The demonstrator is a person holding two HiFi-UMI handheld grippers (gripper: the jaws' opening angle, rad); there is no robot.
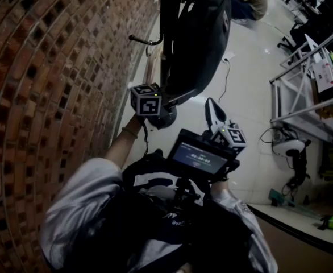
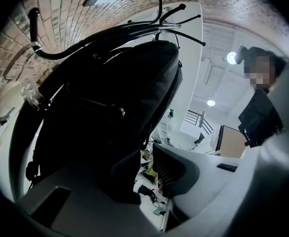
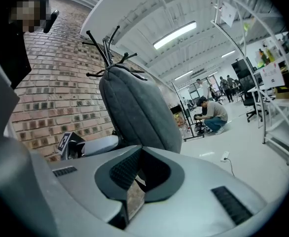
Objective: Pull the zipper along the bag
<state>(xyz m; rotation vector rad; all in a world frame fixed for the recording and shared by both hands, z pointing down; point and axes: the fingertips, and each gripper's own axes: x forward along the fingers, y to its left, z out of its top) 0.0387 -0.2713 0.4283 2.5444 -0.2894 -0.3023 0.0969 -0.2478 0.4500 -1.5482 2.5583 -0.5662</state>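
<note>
The dark bag (image 1: pixel 198 38) hangs from a black coat stand (image 3: pixel 105 46) beside the brick wall (image 1: pixel 53 67), its rounded lower end low over the pale floor (image 1: pixel 246 84). The left gripper (image 2: pixel 147 169) is up against the bag's lower edge, its fingers a narrow gap apart with only the far room showing between them. The right gripper (image 3: pixel 137 181) hangs near the bag but clear of it, its fingers parted by a narrow slit and holding nothing; a person (image 3: pixel 211 115) crouches far behind.
</note>
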